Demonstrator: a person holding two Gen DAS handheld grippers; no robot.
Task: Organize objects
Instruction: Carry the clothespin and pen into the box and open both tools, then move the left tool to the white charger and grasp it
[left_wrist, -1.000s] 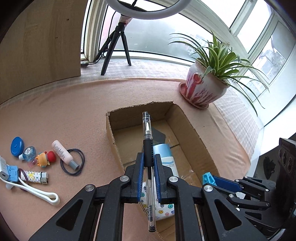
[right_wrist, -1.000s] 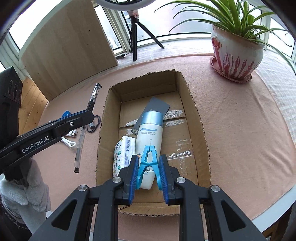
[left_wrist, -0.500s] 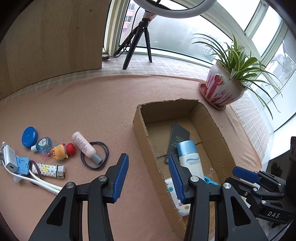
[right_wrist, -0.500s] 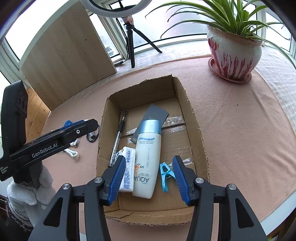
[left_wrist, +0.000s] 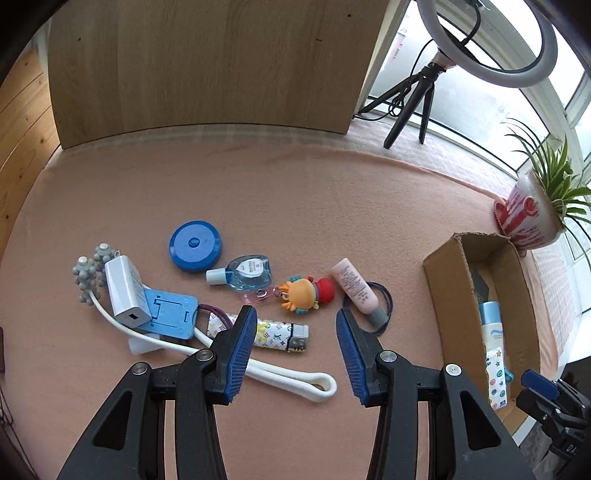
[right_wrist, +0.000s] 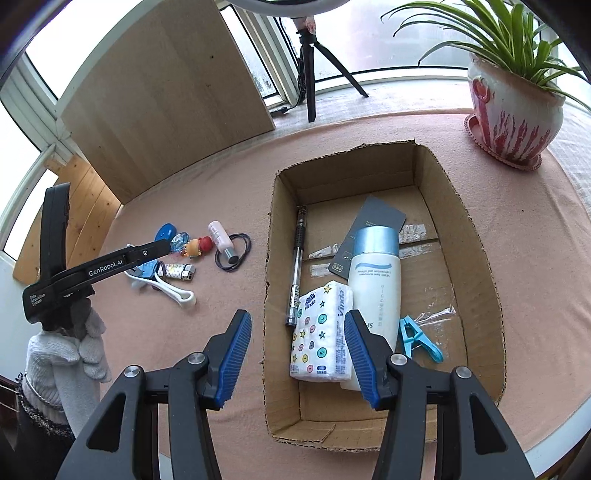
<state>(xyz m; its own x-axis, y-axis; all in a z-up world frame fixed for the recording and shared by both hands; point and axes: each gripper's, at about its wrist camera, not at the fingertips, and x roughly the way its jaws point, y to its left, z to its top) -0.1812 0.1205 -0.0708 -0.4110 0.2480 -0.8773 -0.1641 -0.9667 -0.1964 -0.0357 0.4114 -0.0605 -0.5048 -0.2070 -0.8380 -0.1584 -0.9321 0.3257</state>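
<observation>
My left gripper (left_wrist: 295, 317) stands open above loose items on the pink cloth, with nothing gripped. Under it lie a patterned lighter (left_wrist: 275, 334), an orange and red toy figure (left_wrist: 308, 291), a pink tube (left_wrist: 354, 290) on black hair ties (left_wrist: 384, 306), a sanitizer bottle (left_wrist: 247, 271), a blue disc (left_wrist: 195, 245), a white charger (left_wrist: 123, 291) and a blue stand (left_wrist: 171, 314). My right gripper (right_wrist: 298, 317) is open over the cardboard box (right_wrist: 271, 240). The box holds a pen (right_wrist: 297, 266), tissue pack (right_wrist: 321, 332), white bottle (right_wrist: 376, 288), blue clip (right_wrist: 421, 339) and dark card (right_wrist: 373, 225).
A potted plant (right_wrist: 513, 107) stands at the back right, beyond the box. A ring light tripod (right_wrist: 308, 70) and a wooden board (right_wrist: 166, 96) stand behind the cloth. A gloved hand (right_wrist: 74, 350) holds the left gripper. The table edge runs close at the lower right.
The left gripper let the pen go into the box, opened, and swung left over the loose items. The right gripper released the blue clip into the box, opened, and shifted left.
</observation>
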